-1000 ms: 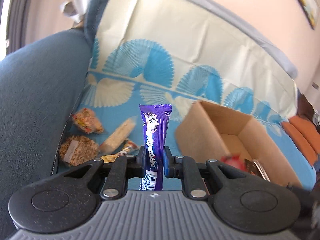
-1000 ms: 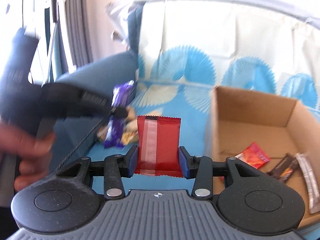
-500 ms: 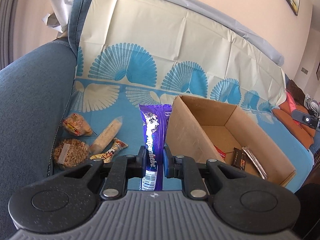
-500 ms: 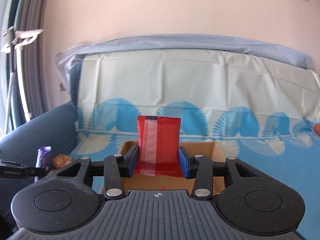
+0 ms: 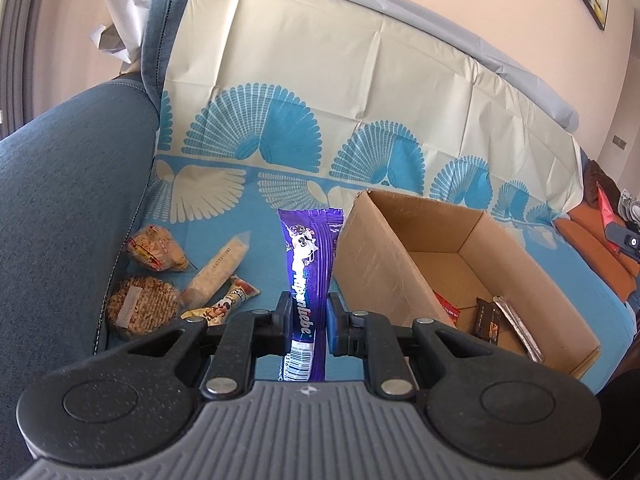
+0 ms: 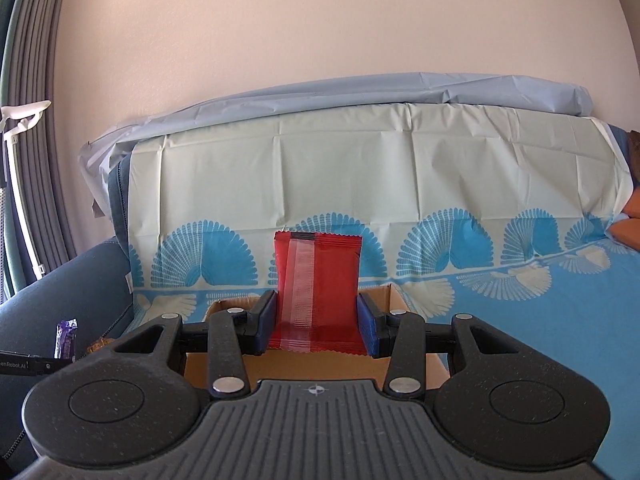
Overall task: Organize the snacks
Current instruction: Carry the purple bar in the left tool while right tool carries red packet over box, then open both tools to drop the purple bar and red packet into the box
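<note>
While both grippers are loaded, each snack looks light and crinkly — thin foil wrap, prob. slippery, soft enough to buckle if squeezed hard. The purple bar (image 5: pixel 310 276) is long and narrow; the left gripper (image 5: pixel 307 322) is clamped on its lower third, near the barcode end, so the top stands free and upright at frame centre, w/ little weight to tip it. A hold nearer mid-length would likely be steadier, but this one looks adequate. The red pack (image 6: pixel 318 292) is wider and flatter; the right gripper (image 6: pixel 317 326) is closed on its two side edges low down, pack upright, clear seam strip facing the camera. Flat packs can bow between the pads, so I'd judge a light squeeze is all it needs.

Pose: left gripper tilts down toward the seat, w/ the box (image 5: pixel 384 256) just right of the bar — open top, a few wrappers already lying at its bottom, lower right. Loose snacks (image 5: pixel 180 280) sit on the blue cloth at left, by the armrest. Right gripper points nearer level, at the sofa back; the box rim (image 6: pixel 384 292) shows just behind and below the red pack, mid-frame, so the pack prob. hangs above or just short of the box — can't tell which.
</note>
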`<state>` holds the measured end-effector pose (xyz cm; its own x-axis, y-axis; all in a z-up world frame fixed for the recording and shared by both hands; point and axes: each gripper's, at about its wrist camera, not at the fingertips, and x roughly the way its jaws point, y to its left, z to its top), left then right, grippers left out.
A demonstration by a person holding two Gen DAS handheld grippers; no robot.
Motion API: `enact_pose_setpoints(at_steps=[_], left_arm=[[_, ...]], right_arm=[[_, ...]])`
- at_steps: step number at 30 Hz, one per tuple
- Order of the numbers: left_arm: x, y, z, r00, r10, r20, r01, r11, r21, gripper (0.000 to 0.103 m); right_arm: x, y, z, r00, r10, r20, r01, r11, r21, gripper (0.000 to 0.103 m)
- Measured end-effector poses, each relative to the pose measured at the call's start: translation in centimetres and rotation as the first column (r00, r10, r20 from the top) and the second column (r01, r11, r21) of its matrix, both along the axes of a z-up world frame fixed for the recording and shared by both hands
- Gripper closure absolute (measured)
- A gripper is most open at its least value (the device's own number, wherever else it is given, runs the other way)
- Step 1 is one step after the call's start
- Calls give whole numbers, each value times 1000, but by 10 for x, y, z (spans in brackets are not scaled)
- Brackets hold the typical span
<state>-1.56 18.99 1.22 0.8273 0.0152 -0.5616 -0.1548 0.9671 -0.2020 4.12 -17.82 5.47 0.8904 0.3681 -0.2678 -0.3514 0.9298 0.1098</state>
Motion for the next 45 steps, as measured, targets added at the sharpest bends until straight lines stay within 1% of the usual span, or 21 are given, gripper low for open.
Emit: enact_pose_setpoints(at_steps=[7,14,23,30,33,39,45], left_arm=[[5,-10,1,1000,0,-3,1,999,33,85],[9,-21,1,1000,-8,-3,8,998,67,85],[13,-27,5,1000,-13,-9,14,996,84,85],[13,-36,13,1000,-23,11,21,996,90,85],[13,-41,17,999,-36,19,34,995,95,85],[10,-54,29,997,-61,53,57,995,76,85],[10,-73,41,991,-102,84,96,992,77,85]], right_arm=[[0,-2,-2,1000,14,15,-14,1000,4,59],[5,-3,-3,998,39,45,-38,999,-34,59],[14,-9,-4,999,17,47,-16,1000,-24,59],[13,-3,-5,997,43,62,-40,998,-52,59],[12,-3,-5,997,45,64,-42,998,-56,59],[14,-2,-6,997,44,58,-41,998,-47,59],[15,7,-7,996,67,59,-63,996,-66,58]])
